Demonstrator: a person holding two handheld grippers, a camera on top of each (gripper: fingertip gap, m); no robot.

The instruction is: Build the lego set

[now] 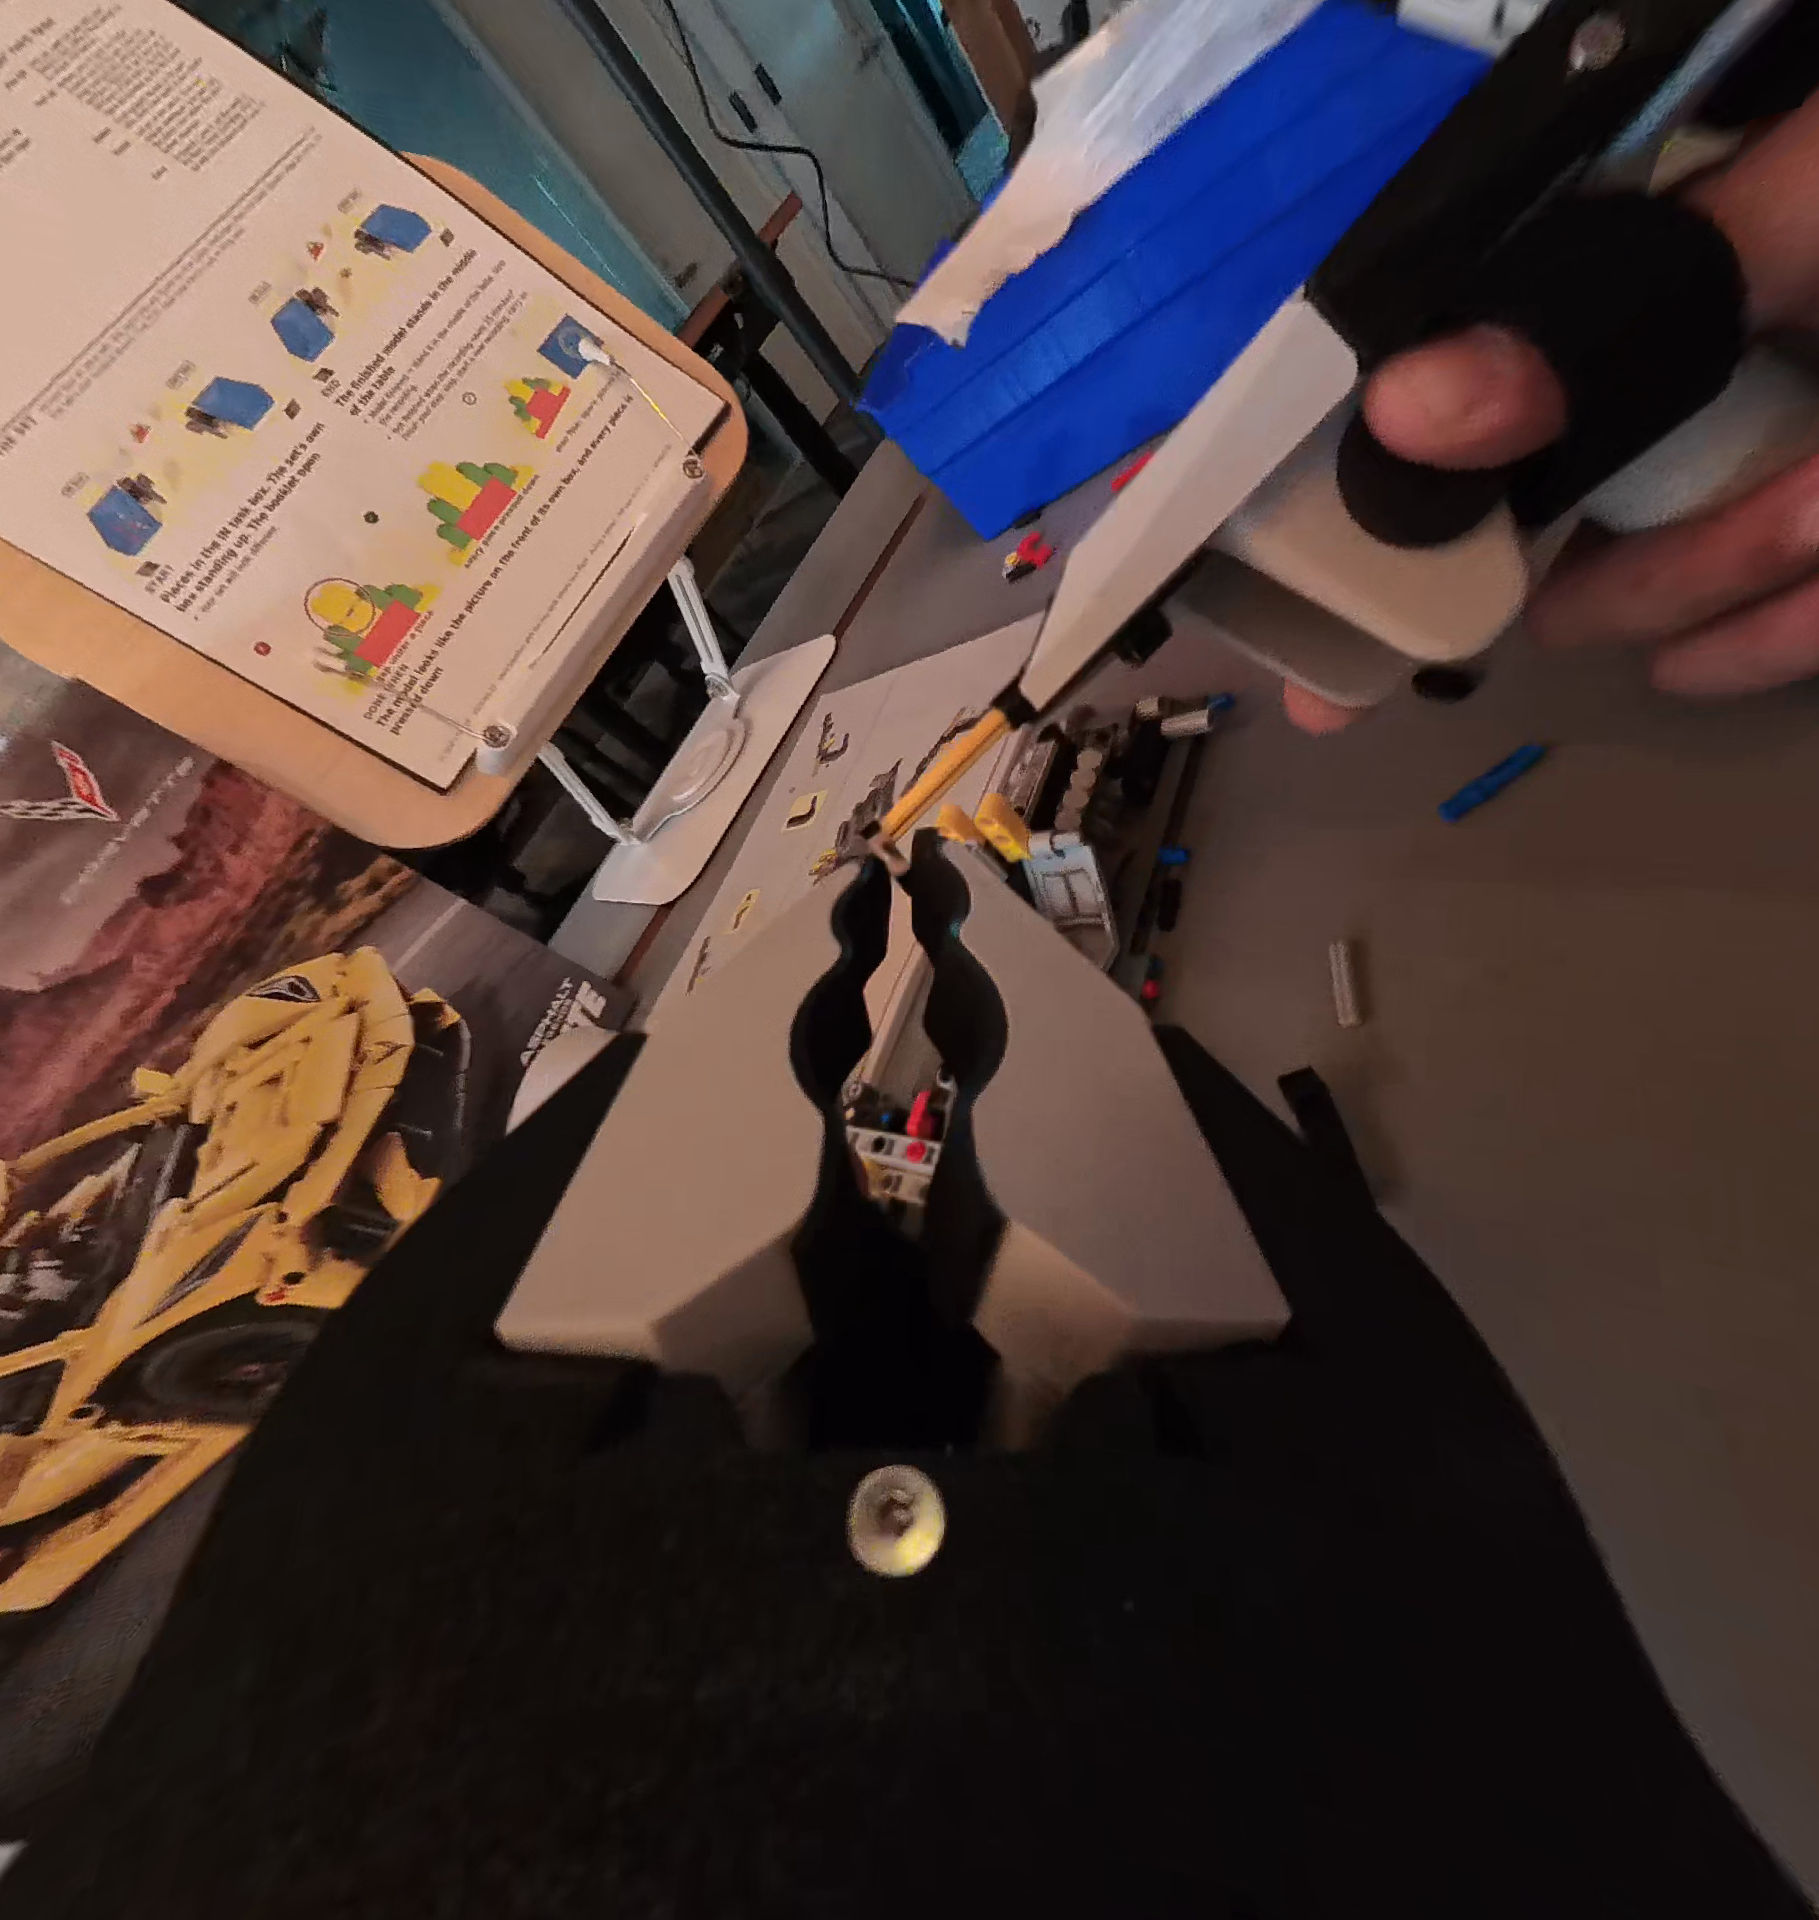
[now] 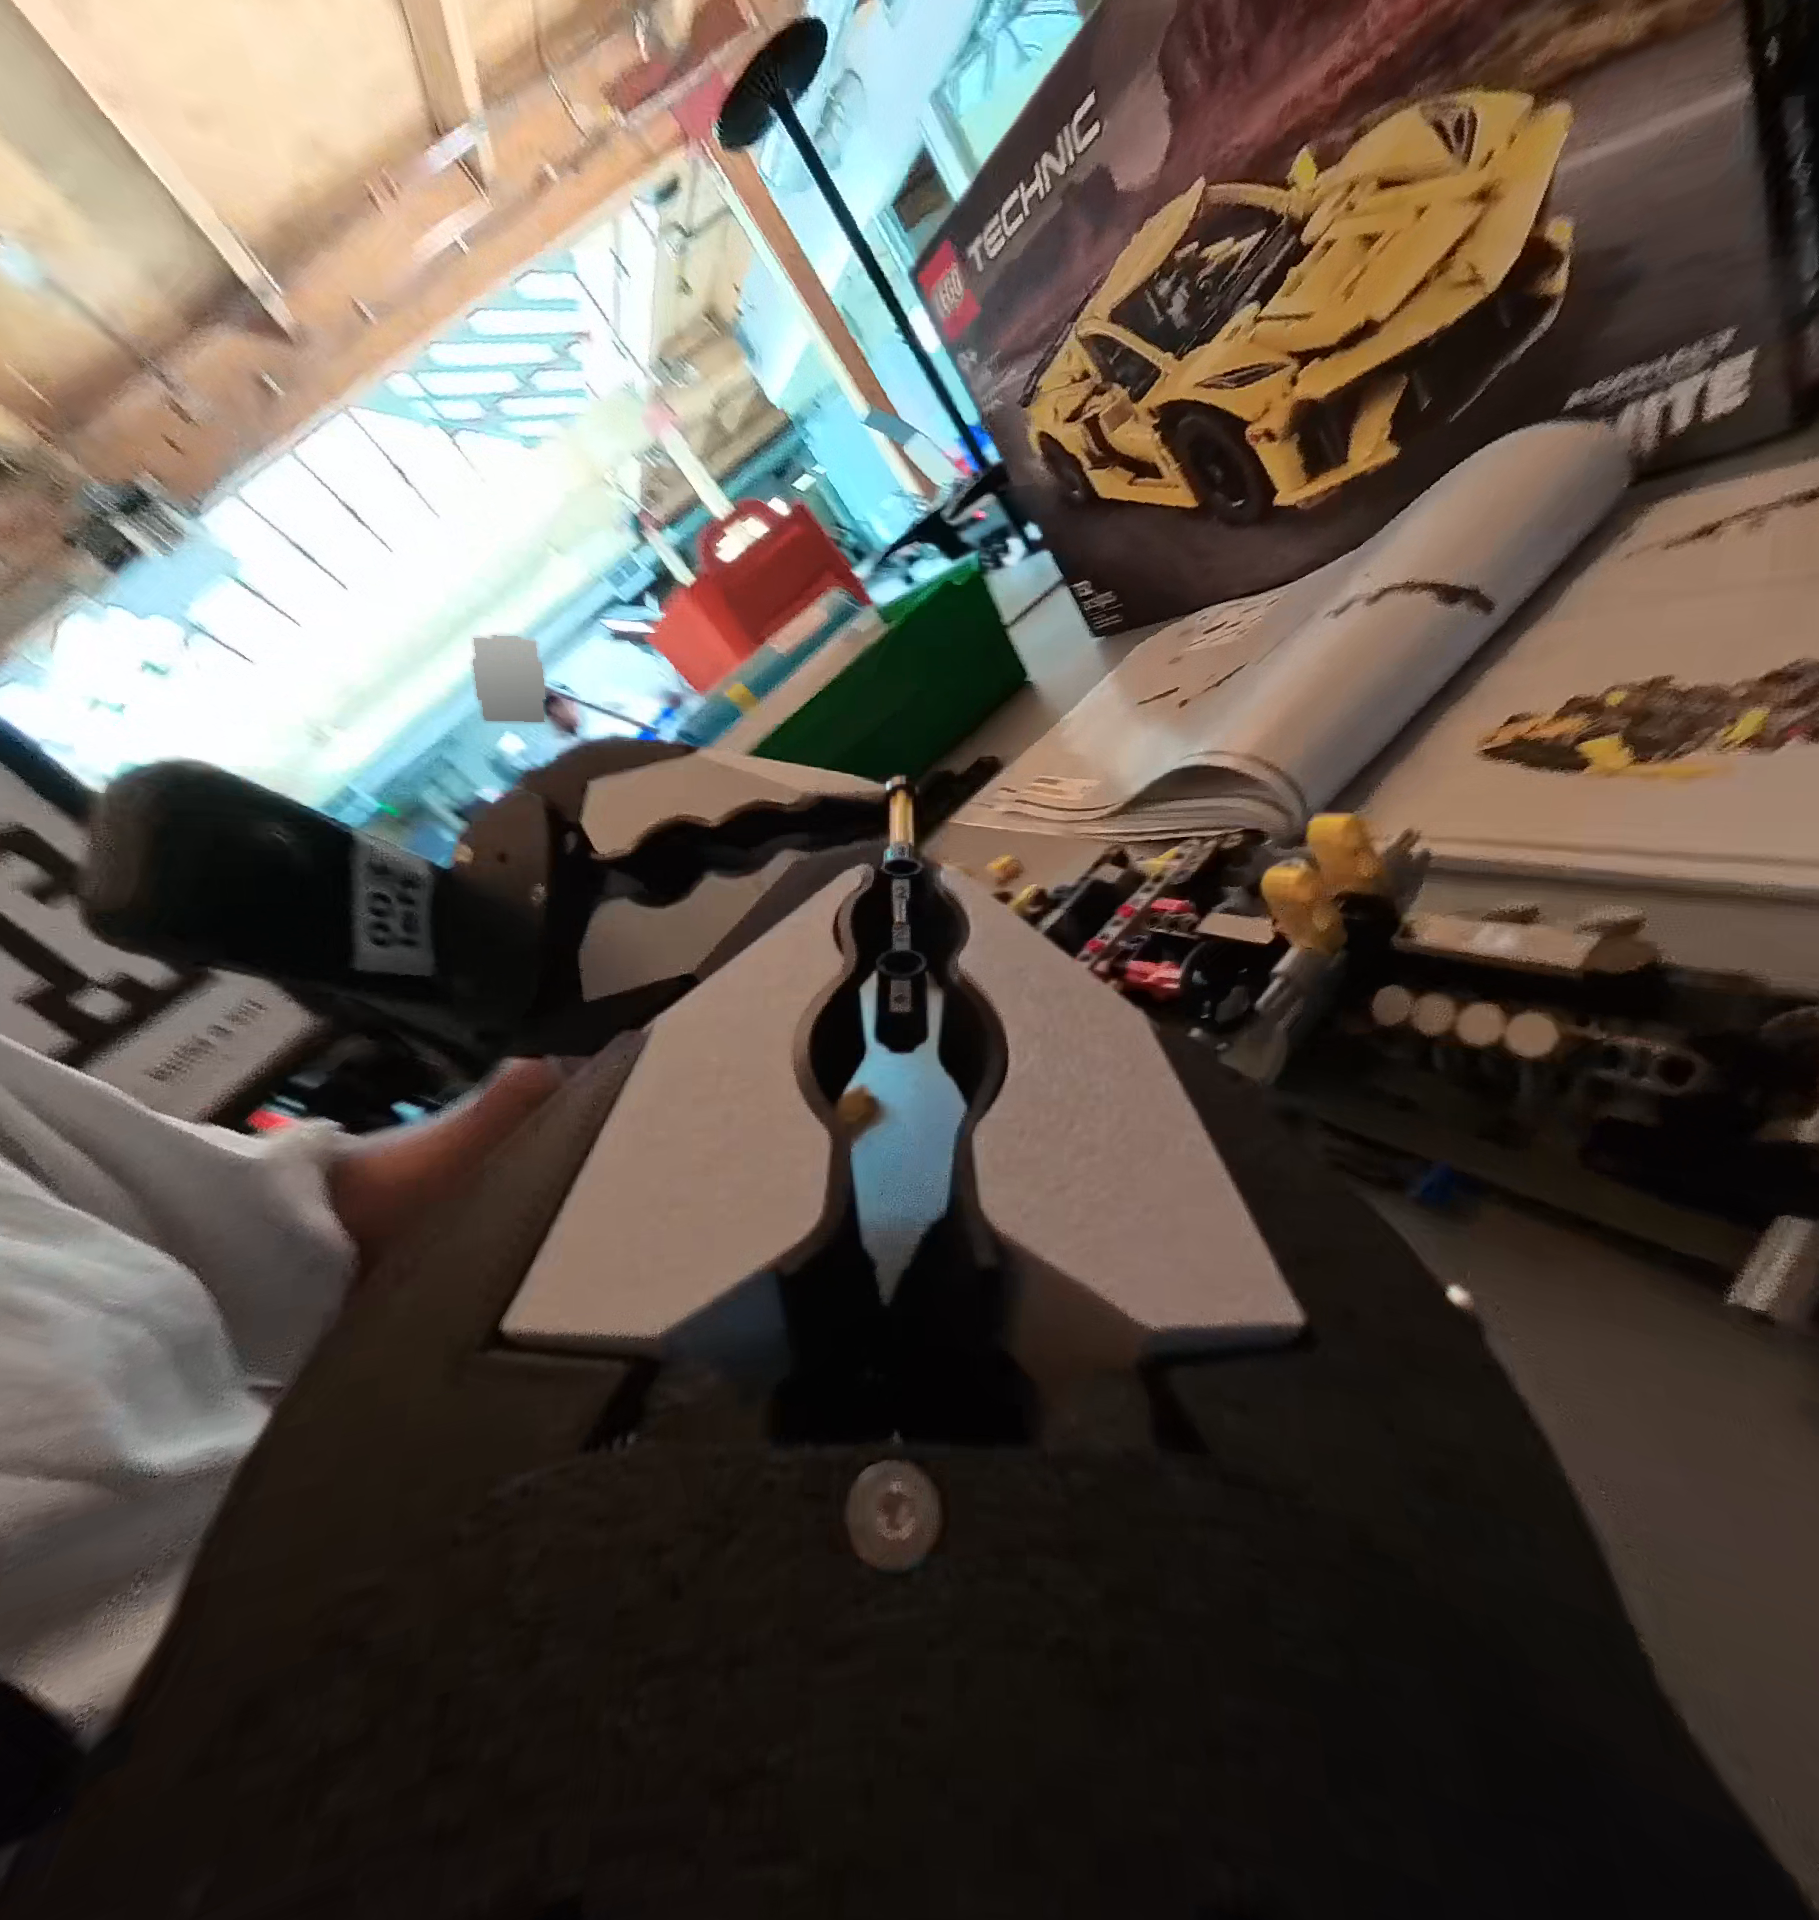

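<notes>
My right gripper [image 2: 900, 873] is shut on a black connector [image 2: 900, 987] with a yellow axle [image 2: 900, 816] sticking out forward from it. In the left wrist view the right gripper [image 1: 1019, 707] comes in from the upper right, and the yellow axle [image 1: 946, 774] slants down to my left gripper [image 1: 889, 857]. The left gripper's jaws are closed on the axle's far end. The left gripper also shows in the right wrist view [image 2: 869, 805], coming in from the left. The partly built dark model [image 2: 1404, 997] lies on the table behind.
An open instruction booklet [image 2: 1507, 665] and the set's box [image 2: 1352, 312] lie beyond the model. A printed sheet on a stand [image 1: 261, 364] is upper left, a blue bin [image 1: 1144, 281] behind. A loose blue pin [image 1: 1492, 779] and a grey piece [image 1: 1346, 982] lie on the table. Less than 4 cm separates the two grippers' tips.
</notes>
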